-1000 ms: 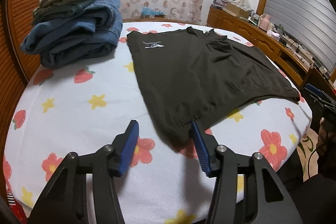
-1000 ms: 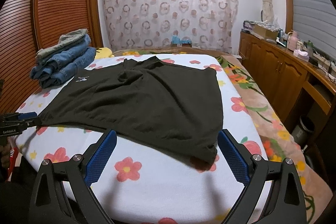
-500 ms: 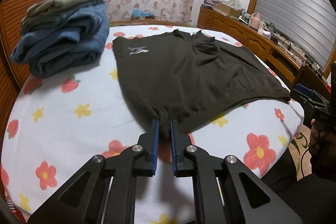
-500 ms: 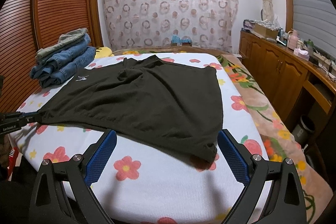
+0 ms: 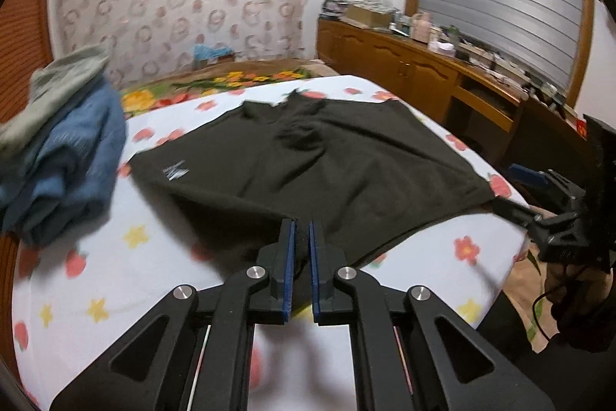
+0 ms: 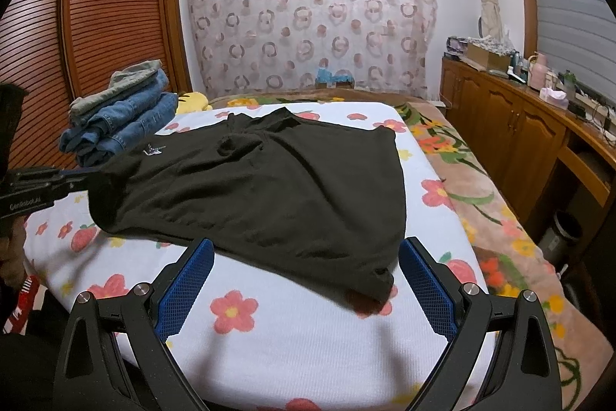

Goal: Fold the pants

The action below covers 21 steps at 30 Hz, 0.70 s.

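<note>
On my left, the stack of folded jeans (image 6: pixel 119 126) sits by the wardrobe. My left gripper (image 5: pixel 302 237) has just pinched the near-left corner of the black shorts (image 6: pixel 269 187), spread flat on the flowered bed (image 6: pixel 308 341), and lifted it. My right gripper (image 6: pixel 306 276) hangs spread, gripping nothing, so the fold is only beginning.

Folded jeans (image 6: pixel 123 124) are stacked far left on the flowered bed (image 6: pixel 308 334). A patterned curtain (image 6: pixel 308 22) hangs behind; wooden cabinets (image 6: pixel 512 137) line the right wall.
</note>
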Motion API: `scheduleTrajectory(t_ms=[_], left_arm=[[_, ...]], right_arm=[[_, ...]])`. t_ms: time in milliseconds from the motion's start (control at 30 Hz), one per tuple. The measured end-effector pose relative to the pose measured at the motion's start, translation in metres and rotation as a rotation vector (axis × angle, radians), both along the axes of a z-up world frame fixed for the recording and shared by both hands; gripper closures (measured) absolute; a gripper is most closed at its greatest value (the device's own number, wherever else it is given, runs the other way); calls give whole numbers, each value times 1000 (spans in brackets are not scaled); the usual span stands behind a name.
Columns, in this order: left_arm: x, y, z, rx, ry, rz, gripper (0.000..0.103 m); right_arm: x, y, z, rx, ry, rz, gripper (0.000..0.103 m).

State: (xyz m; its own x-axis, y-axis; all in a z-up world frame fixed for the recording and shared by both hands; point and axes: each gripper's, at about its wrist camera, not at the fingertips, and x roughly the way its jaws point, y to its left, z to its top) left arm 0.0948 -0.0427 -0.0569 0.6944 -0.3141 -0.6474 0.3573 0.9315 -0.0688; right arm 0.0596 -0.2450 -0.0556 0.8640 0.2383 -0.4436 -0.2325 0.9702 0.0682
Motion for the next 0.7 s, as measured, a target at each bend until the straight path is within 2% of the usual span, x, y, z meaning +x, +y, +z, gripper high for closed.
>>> scheduleTrajectory(t_ms=[400, 700], left_arm=[[24, -72, 29, 32, -38, -140, 95], [19, -105, 44, 34, -59, -206, 95]], right_arm=[[-3, -10, -2, 20, 23, -17, 6], [-6, -12, 0, 23, 27, -22, 6]])
